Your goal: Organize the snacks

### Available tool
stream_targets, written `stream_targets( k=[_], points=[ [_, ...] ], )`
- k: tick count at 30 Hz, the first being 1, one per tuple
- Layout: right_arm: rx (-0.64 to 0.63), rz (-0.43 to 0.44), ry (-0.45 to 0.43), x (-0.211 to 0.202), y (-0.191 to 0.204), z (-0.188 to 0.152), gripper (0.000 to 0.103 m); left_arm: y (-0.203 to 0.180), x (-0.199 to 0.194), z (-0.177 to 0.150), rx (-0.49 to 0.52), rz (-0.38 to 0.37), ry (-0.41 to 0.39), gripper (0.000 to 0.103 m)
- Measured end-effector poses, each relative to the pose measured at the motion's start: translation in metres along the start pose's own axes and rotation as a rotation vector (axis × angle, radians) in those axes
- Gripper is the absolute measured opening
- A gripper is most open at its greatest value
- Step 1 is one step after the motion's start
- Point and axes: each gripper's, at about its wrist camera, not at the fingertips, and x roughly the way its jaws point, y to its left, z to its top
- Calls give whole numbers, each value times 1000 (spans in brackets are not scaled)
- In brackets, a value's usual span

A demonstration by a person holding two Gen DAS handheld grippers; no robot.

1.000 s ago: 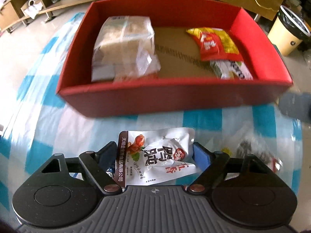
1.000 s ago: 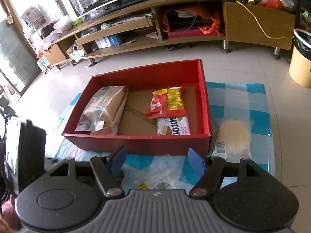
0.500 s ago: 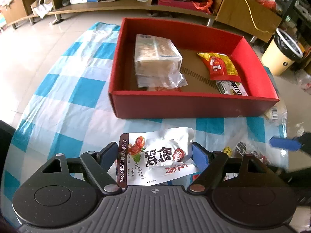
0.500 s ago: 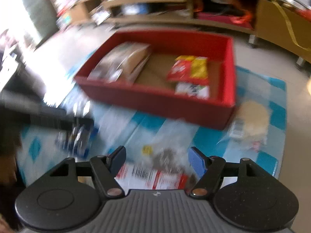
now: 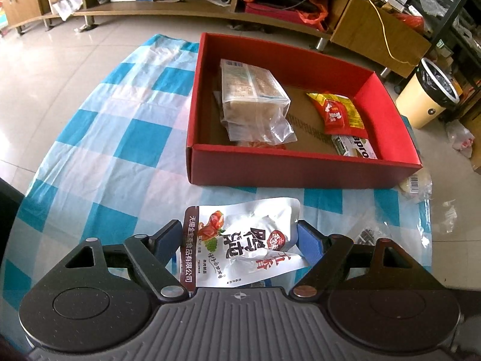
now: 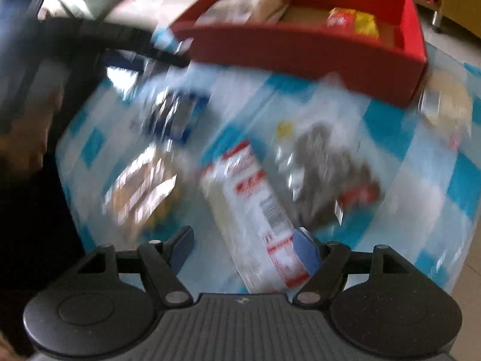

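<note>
My left gripper [image 5: 240,237] is shut on a white snack pouch [image 5: 240,240] with black Chinese lettering, held above the checked cloth in front of the red box [image 5: 300,171]. The box holds a clear bag of crackers [image 5: 252,96], a red and yellow packet [image 5: 336,111] and a white packet [image 5: 357,147]. My right gripper [image 6: 243,243] is open, low over the cloth, with a white and red packet [image 6: 252,204] lying between its fingers. The right wrist view is blurred.
More snacks lie on the blue checked cloth [image 5: 120,138]: a dark packet [image 6: 327,177], a blue packet [image 6: 177,114], a brownish packet [image 6: 141,186] and a pale round bag [image 5: 416,180] at the box's right corner. A bin [image 5: 427,96] stands far right.
My left gripper has risen and pulled back left with the pouch. My right gripper has swung down and left over the loose snacks, and the white and red packet is now between its fingers.
</note>
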Motion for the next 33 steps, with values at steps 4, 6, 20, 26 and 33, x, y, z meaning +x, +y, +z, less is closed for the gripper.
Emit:
stream_targets(
  k=[4, 6, 20, 26, 33],
  points=[
    [-123, -107, 5, 7, 22, -7, 73, 1, -2, -1, -4, -7, 0, 86],
    [-143, -122, 18, 18, 27, -4, 73, 1, -4, -1, -6, -13, -4, 86],
    [-154, -241, 76, 48, 43, -3, 95, 15, -4, -4, -18, -30, 11, 86],
    [-115, -208, 69, 29, 40, -7, 55, 14, -8, -4, -20, -38, -1, 87],
    [-35, -138, 13, 13, 48, -18, 34, 11, -11, -6, -9, -43, -6, 87]
  ],
)
